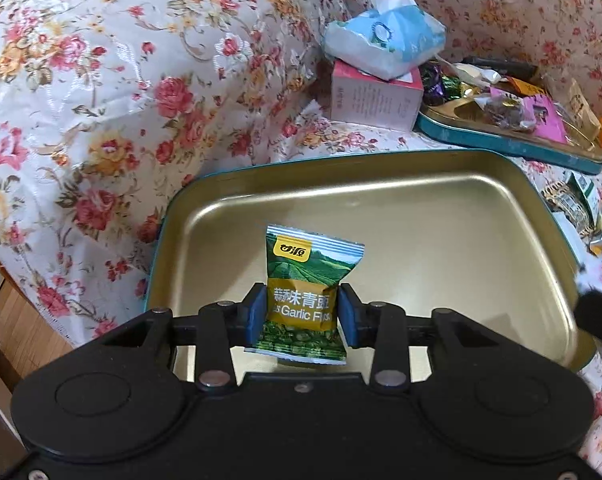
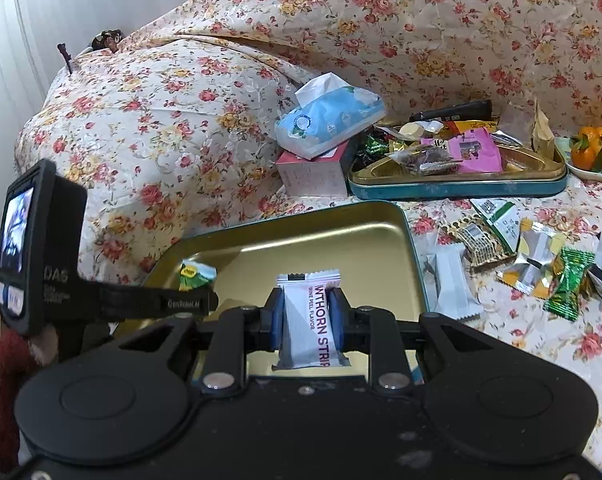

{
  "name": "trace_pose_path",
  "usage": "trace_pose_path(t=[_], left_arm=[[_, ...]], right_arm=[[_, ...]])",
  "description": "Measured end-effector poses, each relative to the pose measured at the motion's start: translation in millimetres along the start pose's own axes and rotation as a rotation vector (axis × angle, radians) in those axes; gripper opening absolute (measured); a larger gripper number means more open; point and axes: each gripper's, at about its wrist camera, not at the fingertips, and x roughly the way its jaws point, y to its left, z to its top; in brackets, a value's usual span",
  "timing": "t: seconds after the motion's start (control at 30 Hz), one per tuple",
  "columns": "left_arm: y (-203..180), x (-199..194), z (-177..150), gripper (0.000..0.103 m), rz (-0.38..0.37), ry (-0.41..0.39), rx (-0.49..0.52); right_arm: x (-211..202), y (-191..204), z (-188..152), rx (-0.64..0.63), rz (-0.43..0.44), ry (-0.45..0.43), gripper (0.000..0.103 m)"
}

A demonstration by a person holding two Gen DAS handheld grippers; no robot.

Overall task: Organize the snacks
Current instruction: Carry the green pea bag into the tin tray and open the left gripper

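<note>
My left gripper is shut on a green garlic pea packet and holds it above the near part of an empty gold tin tray. My right gripper is shut on a white hawthorn strip packet above the same tray. The left gripper with the green packet shows at the left of the right wrist view. Several loose snack packets lie on the floral cloth right of the tray.
A second teal-rimmed tin piled with sweets stands behind the tray. A blue tissue pack lies on a pink box at its left. A plate of oranges is at far right. A floral cushion rises at left.
</note>
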Motion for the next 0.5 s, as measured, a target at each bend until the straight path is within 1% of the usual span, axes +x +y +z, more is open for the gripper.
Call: trace_pose_path(t=[0.37,0.5], left_arm=[[-2,-3,6,0.05,-0.008,-0.034,0.016],[3,-7,8,0.05,-0.032,-0.044,-0.013]], right_arm=[[24,0,11,0.005,-0.027,0.019,0.025],[32,0,17,0.003,-0.054,0.026,0.025]])
